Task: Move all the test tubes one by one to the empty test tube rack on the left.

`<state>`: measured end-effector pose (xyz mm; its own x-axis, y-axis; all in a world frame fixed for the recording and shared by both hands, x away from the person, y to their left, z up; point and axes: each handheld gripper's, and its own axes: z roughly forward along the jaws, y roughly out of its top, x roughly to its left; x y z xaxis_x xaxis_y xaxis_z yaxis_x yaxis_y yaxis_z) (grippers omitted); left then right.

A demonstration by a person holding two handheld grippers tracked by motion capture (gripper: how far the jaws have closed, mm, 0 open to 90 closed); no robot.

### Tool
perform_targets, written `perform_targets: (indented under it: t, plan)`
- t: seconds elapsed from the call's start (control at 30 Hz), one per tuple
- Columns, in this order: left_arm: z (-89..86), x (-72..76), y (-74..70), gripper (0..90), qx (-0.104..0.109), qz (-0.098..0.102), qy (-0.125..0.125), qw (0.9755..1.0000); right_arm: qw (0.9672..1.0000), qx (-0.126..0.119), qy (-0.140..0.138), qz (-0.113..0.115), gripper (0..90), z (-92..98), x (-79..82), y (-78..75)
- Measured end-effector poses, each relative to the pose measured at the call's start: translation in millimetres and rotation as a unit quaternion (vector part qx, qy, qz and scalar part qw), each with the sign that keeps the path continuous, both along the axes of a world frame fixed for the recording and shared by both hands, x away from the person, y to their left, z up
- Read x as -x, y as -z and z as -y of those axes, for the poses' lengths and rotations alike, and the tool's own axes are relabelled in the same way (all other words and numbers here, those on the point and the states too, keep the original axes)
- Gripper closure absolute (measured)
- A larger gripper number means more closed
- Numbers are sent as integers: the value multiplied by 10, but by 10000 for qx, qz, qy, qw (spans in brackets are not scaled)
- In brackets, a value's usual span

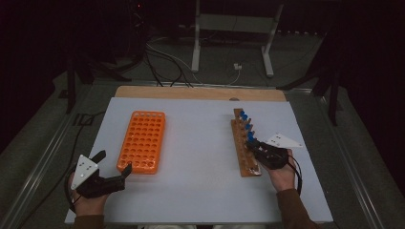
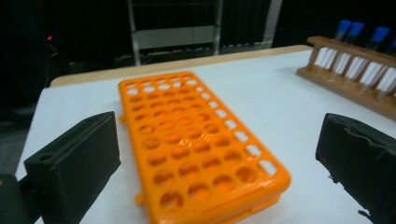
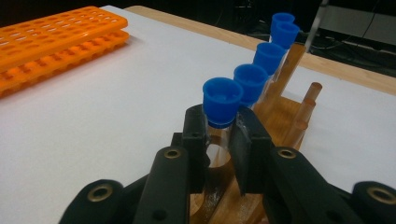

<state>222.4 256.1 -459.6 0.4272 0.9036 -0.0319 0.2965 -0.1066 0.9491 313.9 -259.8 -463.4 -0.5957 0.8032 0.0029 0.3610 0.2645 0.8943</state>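
Observation:
A wooden tube rack (image 1: 240, 152) stands right of centre on the white mat, with several blue-capped tubes (image 1: 246, 121) upright in its far half. My right gripper (image 3: 220, 126) is shut on the nearest blue-capped tube (image 3: 222, 101), its pads pressing the glass just under the cap while the tube stands in the wooden rack (image 3: 280, 116). In the high view the right gripper (image 1: 251, 143) reaches in from the rack's near right side. An empty orange tube rack (image 1: 143, 140) lies left of centre. My left gripper (image 1: 115, 161) is open at that rack's near left corner, and the orange rack (image 2: 196, 144) shows between its wide jaws.
The white mat (image 1: 200, 181) covers a wooden table whose bare strip (image 1: 200, 92) shows at the back. Cables and a metal stand's legs (image 1: 196, 57) lie on the dark floor beyond. Open mat separates the two racks.

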Motion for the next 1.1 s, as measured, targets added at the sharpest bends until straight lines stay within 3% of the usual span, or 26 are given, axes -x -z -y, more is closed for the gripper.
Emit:
perform_targets:
  t: [0.23, 0.6, 1.1]
  plan:
    - [88, -60, -144, 6, 260, 70, 367, 9990, 10000, -60, -25, 32, 773, 18, 12, -130]
    - [402, -278, -321, 6, -8, 18, 714, 9974, 9999, -135, -101, 32, 773, 42, -10, -360]
    - [969, -549, -467, 6, -57, 128, 1255, 9920, 9991, -107, -279, 286, 773, 71, 33, -730]
